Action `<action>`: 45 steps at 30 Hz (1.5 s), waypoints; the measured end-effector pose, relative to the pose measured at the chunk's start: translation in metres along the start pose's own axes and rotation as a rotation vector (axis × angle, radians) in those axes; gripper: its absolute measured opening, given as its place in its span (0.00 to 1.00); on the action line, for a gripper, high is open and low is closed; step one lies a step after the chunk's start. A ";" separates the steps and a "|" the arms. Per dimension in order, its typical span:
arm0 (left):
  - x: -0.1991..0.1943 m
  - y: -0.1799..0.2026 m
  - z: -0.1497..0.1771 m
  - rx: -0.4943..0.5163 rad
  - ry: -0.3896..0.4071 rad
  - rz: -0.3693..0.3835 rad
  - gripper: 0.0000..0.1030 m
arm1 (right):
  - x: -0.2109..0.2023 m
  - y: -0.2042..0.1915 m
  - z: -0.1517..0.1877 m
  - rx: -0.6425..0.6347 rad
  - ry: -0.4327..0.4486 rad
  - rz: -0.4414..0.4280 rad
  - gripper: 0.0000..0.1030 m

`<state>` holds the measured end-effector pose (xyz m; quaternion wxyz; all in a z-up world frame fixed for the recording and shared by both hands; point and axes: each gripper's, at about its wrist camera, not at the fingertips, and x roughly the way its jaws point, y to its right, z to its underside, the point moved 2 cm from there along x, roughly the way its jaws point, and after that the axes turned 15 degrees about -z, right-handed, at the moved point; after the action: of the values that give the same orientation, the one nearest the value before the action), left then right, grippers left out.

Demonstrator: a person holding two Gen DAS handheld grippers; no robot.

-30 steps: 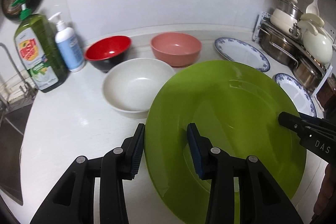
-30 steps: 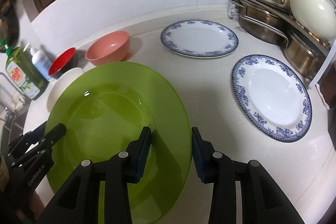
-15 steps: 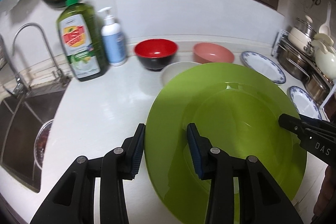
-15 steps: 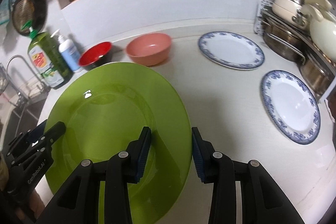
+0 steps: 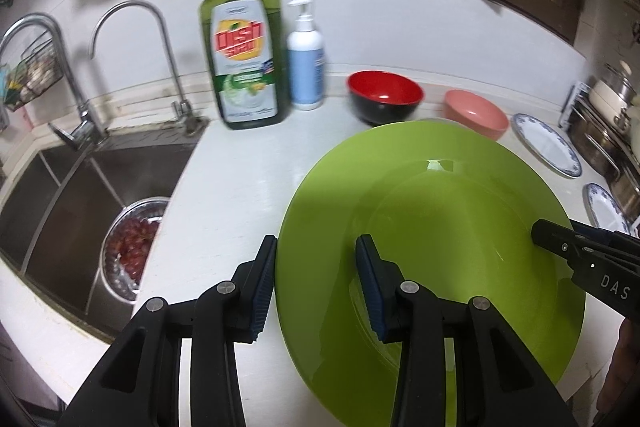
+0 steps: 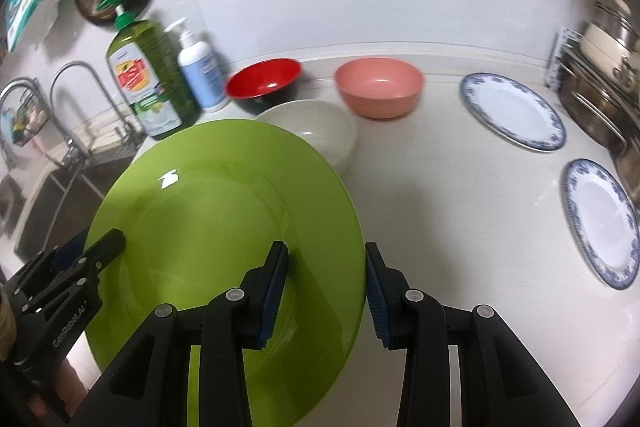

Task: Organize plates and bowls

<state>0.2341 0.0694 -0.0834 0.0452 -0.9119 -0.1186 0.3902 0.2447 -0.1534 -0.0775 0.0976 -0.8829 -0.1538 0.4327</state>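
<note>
**Green plate held by both hand-held grippers over tabletop**

Left hand-held gripper [image 5: 316, 283] straddles the left rim of the green plate [image 5: 440, 227], one pad under the edge, one on the upper face; clamped on it. Right hand-held gripper [image 6: 326, 291] does the same on the plate's right rim, clamped too. Plate sits tilted, carried between the two, above the white tabletop [image 6: 460, 227] near the front edge.

Just behind the plate, white bowl [image 6: 320, 131], partly hidden by the plate rim. Behind that, red bowl [image 6: 264, 81] with black outside and pink bowl [image 6: 378, 91], side by side, apart from each other. To the right, two blue-rimmed plates flat on the tabletop: nearer one [image 6: 600, 223], farther one [image 6: 512, 111], well apart from the bowls.

Far left: green dish soap bottle [image 5: 242, 63] and white pump bottle [image 5: 306, 63] upright by the wall, sink [image 5: 72, 195] with a metal colander of red fruit [image 5: 130, 247]. Far right: stacked pots [image 5: 608, 131] on a rack
</note>
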 end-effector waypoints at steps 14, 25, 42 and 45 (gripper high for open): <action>0.031 -0.042 0.015 -0.033 -0.072 -0.060 0.38 | 0.045 -0.044 0.006 -0.046 -0.072 -0.054 0.38; 0.060 -0.046 0.025 -0.031 -0.133 -0.071 0.38 | 0.081 -0.052 0.014 -0.047 -0.136 -0.062 0.38; 0.084 -0.040 0.033 -0.014 -0.179 -0.073 0.38 | 0.109 -0.044 0.020 -0.024 -0.191 -0.057 0.38; 0.086 -0.040 0.034 -0.013 -0.184 -0.074 0.38 | 0.111 -0.043 0.020 -0.022 -0.197 -0.055 0.38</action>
<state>0.2597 0.1296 -0.1602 0.0428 -0.8676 -0.1582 0.4696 0.2848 -0.0728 -0.1581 0.0842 -0.8326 -0.1917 0.5128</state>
